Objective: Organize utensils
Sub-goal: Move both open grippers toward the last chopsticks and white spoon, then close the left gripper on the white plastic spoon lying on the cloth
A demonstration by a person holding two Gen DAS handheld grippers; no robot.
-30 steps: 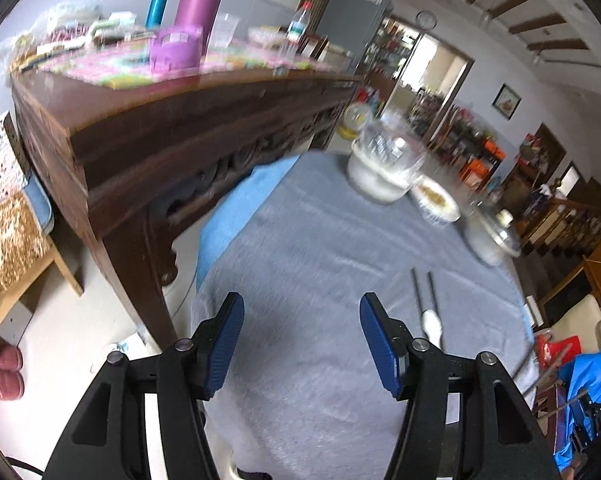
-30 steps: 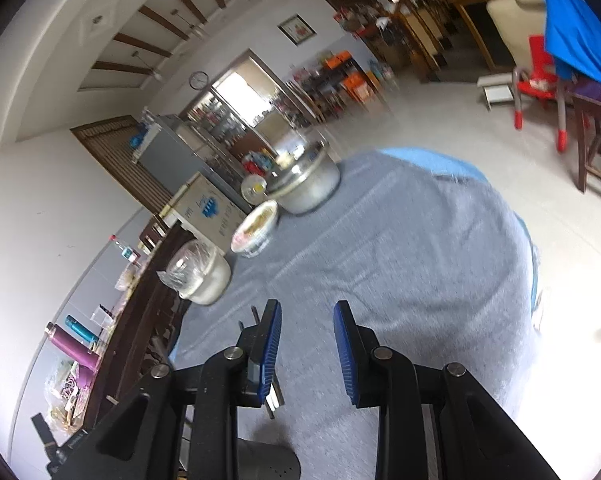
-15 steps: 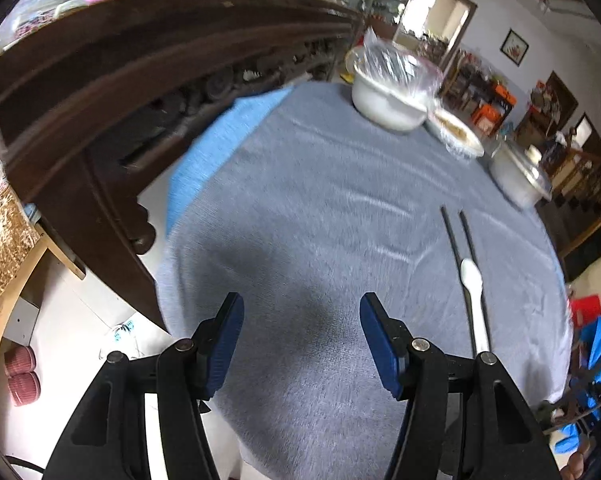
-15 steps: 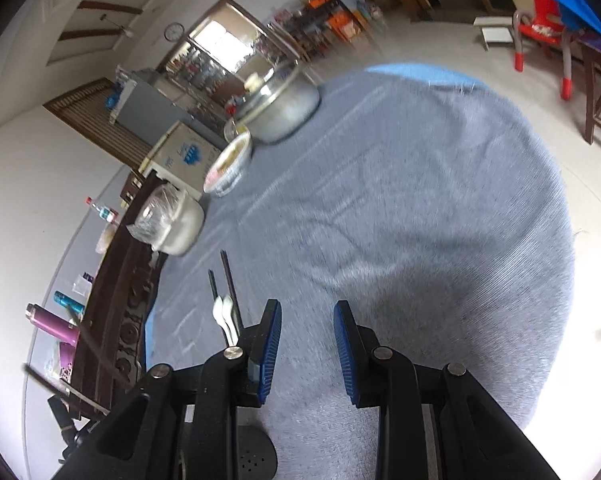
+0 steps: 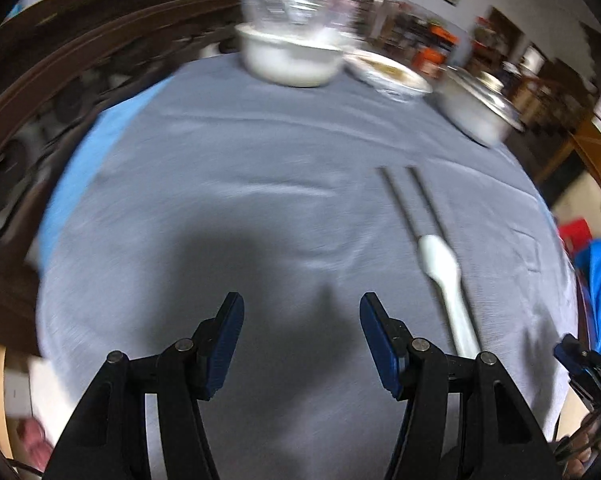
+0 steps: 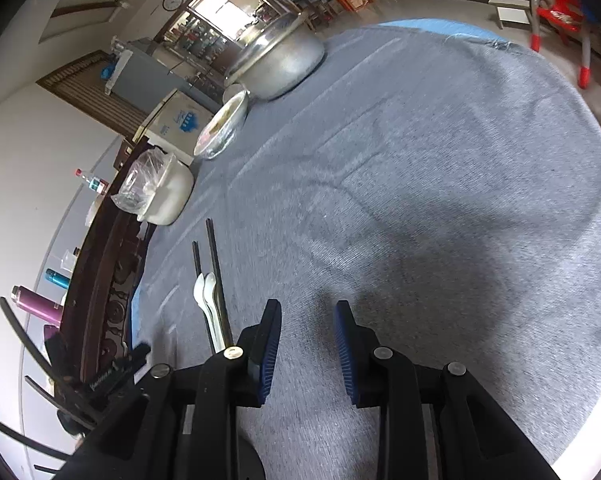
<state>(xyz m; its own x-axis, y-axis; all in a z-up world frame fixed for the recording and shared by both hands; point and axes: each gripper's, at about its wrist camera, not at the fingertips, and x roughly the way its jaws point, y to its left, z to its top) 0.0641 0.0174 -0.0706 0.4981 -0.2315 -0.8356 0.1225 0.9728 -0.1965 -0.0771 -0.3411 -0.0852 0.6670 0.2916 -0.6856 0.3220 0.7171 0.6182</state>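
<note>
A white spoon point(image 5: 446, 280) lies on the grey tablecloth point(image 5: 260, 208) between two dark chopsticks point(image 5: 404, 204), right of my left gripper point(image 5: 300, 336), which is open and empty above the cloth. In the right wrist view the spoon point(image 6: 208, 304) and chopsticks point(image 6: 214, 268) lie left of my right gripper point(image 6: 308, 340), which is open a little and empty. The spoon's handle end is hidden behind the gripper bodies in both views.
A white pot under clear plastic point(image 5: 292, 52), a covered bowl point(image 5: 392, 74) and a metal pot with lid point(image 5: 480, 108) stand along the table's far side. A dark carved wooden sideboard point(image 5: 60, 80) runs along the left. Red chair point(image 6: 560, 24) beyond the table.
Both grippers have tipped down and moved over the table. The spoon and chopsticks now sit larger and closer in both views. Neither gripper's opening has changed.
</note>
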